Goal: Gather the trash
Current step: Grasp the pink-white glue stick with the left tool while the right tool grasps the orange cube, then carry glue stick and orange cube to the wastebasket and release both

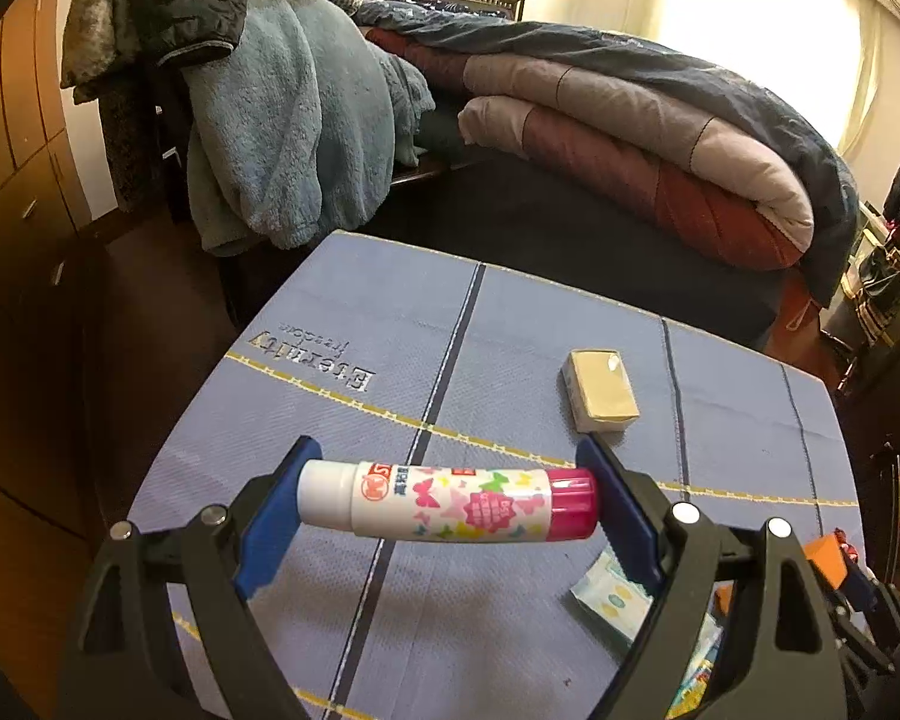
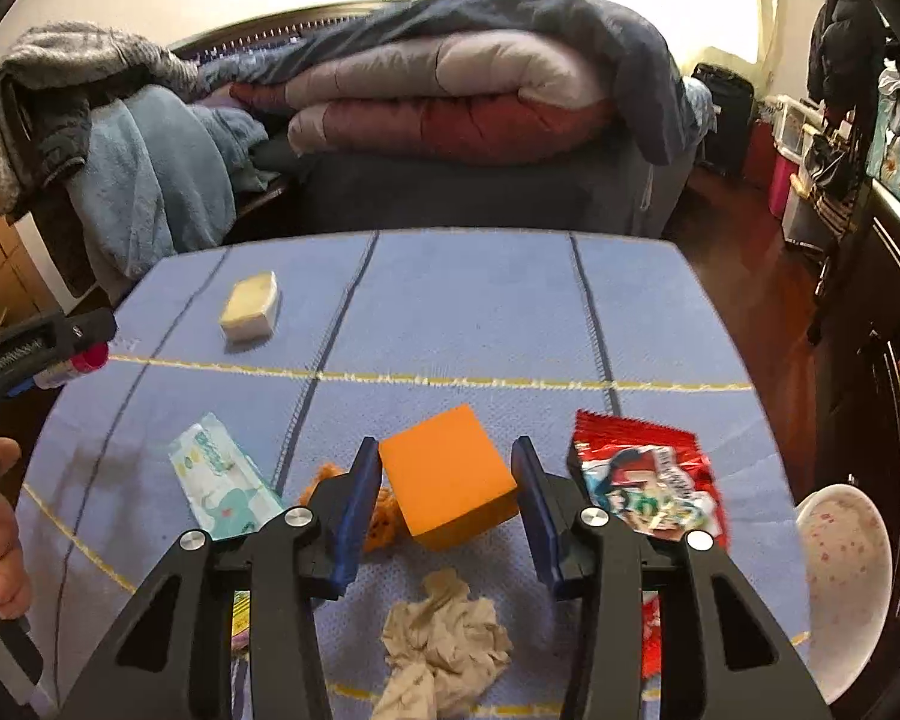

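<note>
left claw (image 1: 447,501): pinching a glue stick (image 1: 450,501) end to end, pink cap on the right pad, white base on the left; stick held crosswise above the tabletop (image 1: 570,312)
right claw (image 2: 447,501): blue pads on either side of an orange block (image 2: 447,474); left pad looks to touch it, right pad shows a sliver of gap, so not a clear pinch
only in right view: crumpled tissue (image 2: 438,648) nearest, under the claw; orange knitted scrap (image 2: 384,510) half behind the left pad; red snack wrapper (image 2: 648,480) just right of the block; white speckled bowl (image 2: 840,588) at the right edge; person's hand (image 2: 0,516) at the left edge
only in left view: "Eternity" lettering (image 1: 315,360) on the blue cloth; wooden cabinets (image 1: 18,120) at left
both views: wipes packet (image 2: 222,480), mostly hidden by the claw arm in the left view; small yellowish carton (image 1: 600,390) further back, well apart from the rest
trash location: all on the blue tabletop, clustered at the near edge except the carton
far: bed (image 2: 480,192) with folded quilt (image 1: 630,138); blue towel (image 1: 288,138) draped at left
hard to read: wrapper print blurred; bowl cut off by the frame; window blown out
</note>
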The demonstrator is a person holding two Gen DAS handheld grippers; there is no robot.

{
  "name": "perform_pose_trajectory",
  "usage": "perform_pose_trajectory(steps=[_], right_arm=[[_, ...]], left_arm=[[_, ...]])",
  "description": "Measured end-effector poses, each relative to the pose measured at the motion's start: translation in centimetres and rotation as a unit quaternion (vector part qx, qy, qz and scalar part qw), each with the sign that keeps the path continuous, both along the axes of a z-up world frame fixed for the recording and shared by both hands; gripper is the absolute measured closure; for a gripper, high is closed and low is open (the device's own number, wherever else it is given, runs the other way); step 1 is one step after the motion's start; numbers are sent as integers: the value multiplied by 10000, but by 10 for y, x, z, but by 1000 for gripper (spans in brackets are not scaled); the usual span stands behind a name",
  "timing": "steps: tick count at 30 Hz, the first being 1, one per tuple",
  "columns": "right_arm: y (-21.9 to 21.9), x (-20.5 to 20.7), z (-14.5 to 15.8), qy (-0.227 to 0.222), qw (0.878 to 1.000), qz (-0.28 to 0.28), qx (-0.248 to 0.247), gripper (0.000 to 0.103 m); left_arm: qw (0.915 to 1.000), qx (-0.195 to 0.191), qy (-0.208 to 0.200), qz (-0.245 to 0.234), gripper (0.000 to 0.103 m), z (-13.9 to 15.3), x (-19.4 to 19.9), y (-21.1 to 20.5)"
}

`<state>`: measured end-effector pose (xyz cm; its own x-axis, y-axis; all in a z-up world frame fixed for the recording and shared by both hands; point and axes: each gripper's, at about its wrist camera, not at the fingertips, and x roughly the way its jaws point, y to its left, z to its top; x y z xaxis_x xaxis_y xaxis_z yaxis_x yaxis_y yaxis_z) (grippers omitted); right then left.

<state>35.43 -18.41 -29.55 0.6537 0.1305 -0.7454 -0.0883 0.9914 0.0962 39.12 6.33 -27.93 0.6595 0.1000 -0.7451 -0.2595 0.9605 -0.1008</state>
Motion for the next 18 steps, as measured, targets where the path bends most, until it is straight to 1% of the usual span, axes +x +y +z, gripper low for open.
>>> perform_pose_trajectory(steps=[4,9,14,18], right_arm=[[-8,-17,16,-163,9998,-26,77,58],[-27,-39,29,-253,9993,-133,250,58],[-56,-68,42,-400,9981,-325,351,58],[-85,-91,49,-528,9963,-611,296,58]], left_arm=[[9999,-53,-113,-80,17,12,-12,-5],[9989,-159,-295,-342,17,28,-29,-24],[9951,-303,-500,-791,17,43,-50,-59],[9887,-401,-601,-1314,17,53,-60,-101]])
